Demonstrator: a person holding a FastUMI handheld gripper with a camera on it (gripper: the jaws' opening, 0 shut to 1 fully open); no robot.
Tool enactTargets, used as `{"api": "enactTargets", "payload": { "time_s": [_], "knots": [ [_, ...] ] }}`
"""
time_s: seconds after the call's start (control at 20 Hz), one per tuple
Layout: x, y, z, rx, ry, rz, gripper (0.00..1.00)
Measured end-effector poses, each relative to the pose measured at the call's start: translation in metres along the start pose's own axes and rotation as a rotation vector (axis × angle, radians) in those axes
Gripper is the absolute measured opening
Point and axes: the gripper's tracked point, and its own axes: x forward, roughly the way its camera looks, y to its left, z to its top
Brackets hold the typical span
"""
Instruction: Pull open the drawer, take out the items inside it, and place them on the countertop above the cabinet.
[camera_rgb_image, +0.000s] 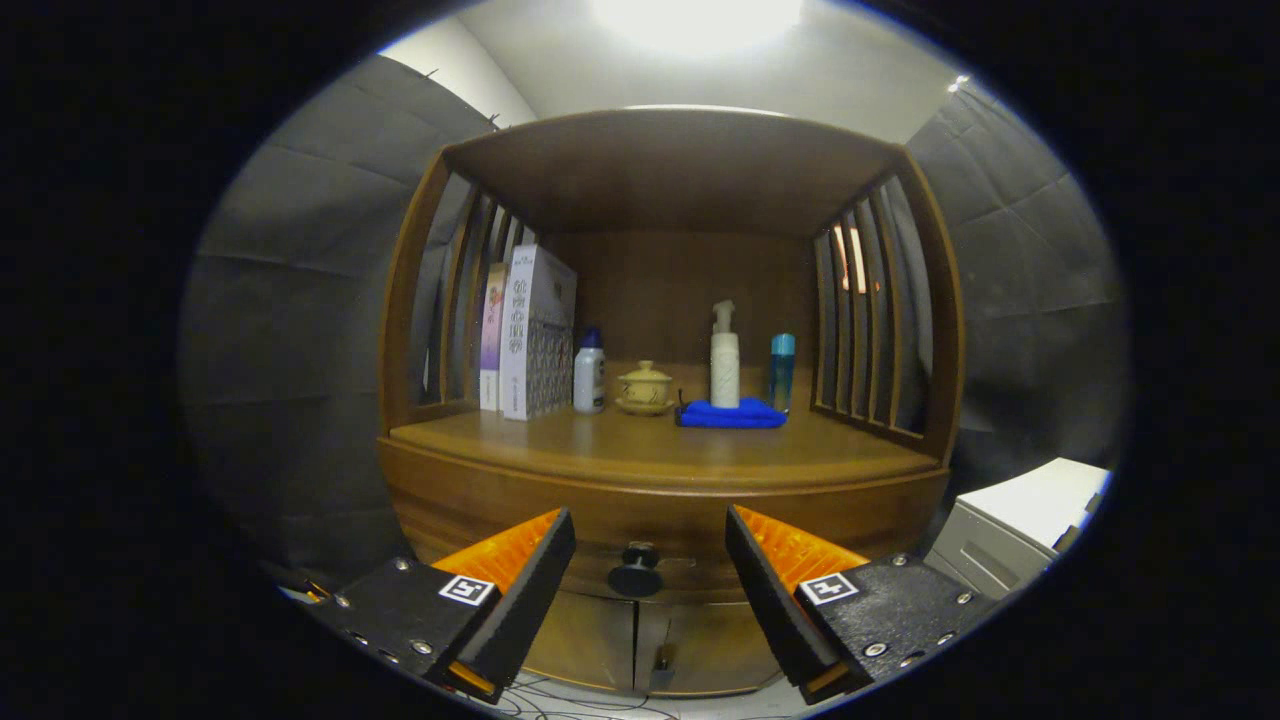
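- Since the drawer (660, 520) under the counter (660, 450) is shut, I judge I am at the first step: reaching for its round dark knob (635, 572).
- My gripper (650, 575) is spread wide and holds nothing; the knob sits between the two fingers, a little beyond their tips, and neither finger touches it.
- The next move, as I see it, calls for easing forward until the knob is well between the fingers, closing on it squarely, then pulling straight back so the drawer slides without twisting.
- I cannot see what lies inside the drawer, as its front hides it.
- The counter above already carries things toward the back: two tall boxes (530, 335) at the left, a small white bottle (589, 372), a lidded yellow cup (644, 387), a white pump bottle (724, 360) behind a folded blue cloth (730, 414), and a blue bottle (782, 370).
- The front strip of the counter is bare wood, which looks like the natural landing place.
- Below the drawer, two cabinet doors (650, 640) are closed.
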Motion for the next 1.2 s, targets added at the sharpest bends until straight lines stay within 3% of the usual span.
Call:
{"api": "enactTargets", "payload": {
  "time_s": [0.3,0.5,0.7,0.85,1.2],
  "knots": [
    [0.025,0.017,-0.043,-0.011,0.099,0.002,0.95],
    [0.035,0.013,-0.052,0.038,0.106,-0.024,0.88],
    [0.043,0.007,-0.054,0.064,0.109,-0.042,0.71],
    [0.053,0.007,-0.059,0.076,0.124,-0.040,0.50],
    [0.049,0.006,-0.064,0.140,0.134,-0.029,0.38]
  ]
}}
